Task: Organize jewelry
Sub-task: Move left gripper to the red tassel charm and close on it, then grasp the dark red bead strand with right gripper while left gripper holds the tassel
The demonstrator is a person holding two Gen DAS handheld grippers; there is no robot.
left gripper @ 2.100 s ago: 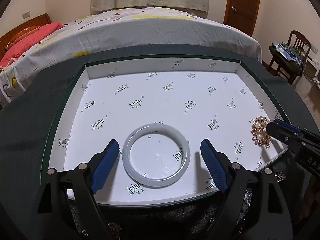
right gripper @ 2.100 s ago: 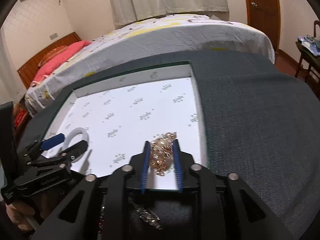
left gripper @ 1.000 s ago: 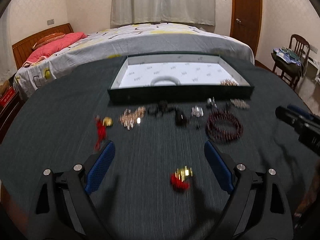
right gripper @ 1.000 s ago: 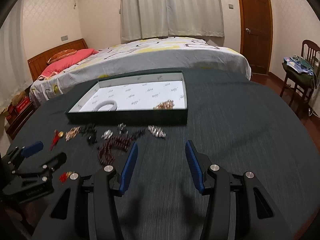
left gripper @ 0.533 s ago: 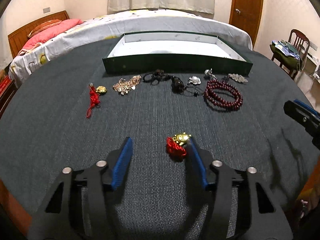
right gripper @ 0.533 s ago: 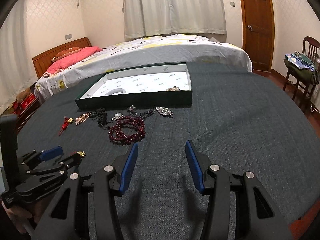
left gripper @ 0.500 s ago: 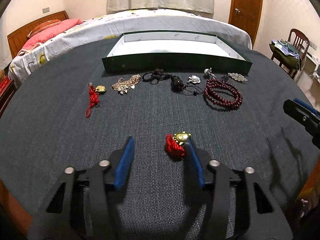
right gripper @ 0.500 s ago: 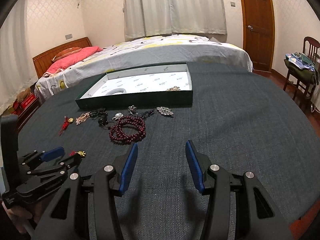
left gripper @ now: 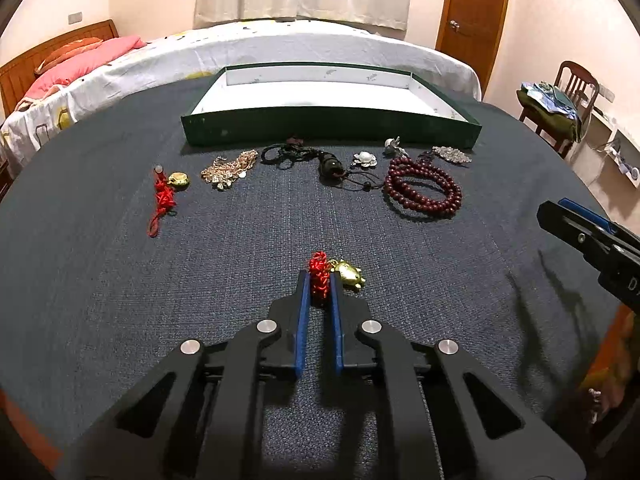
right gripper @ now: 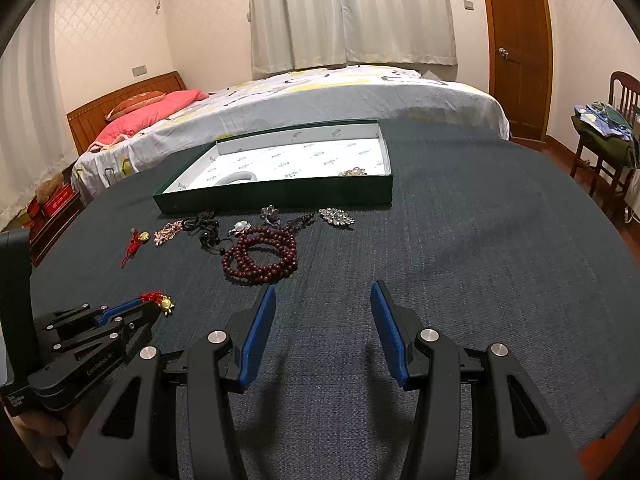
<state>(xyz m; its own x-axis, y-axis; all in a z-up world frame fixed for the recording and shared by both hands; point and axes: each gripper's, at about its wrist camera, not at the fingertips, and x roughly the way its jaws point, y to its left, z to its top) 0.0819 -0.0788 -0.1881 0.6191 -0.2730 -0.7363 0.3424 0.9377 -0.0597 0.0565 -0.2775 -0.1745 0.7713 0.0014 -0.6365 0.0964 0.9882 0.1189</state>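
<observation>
My left gripper (left gripper: 319,280) is shut on a red knotted cord (left gripper: 319,270) that carries a gold turtle charm (left gripper: 349,274); the charm sticks out to the right of the pads, on the dark table cloth. In the right wrist view, the left gripper (right gripper: 146,306) and charm (right gripper: 165,303) sit at the lower left. My right gripper (right gripper: 323,292) stands open over bare cloth, nothing between its fingers. The green box (left gripper: 328,124) with white lining lies at the back, holding a white bangle (right gripper: 237,178) and a pearl brooch (right gripper: 352,172).
In front of the box lies a row of jewelry: another red cord charm (left gripper: 162,196), a gold chain (left gripper: 230,168), a black cord necklace (left gripper: 304,156), a dark red bead bracelet (left gripper: 422,190) and a silver brooch (left gripper: 452,155). A bed (right gripper: 320,92) stands behind the table and a chair (left gripper: 568,92) to its right.
The left jaws went from wide open to closed on the red cord of the turtle charm. Both grippers had drawn back from the box before that. The right gripper has barely moved.
</observation>
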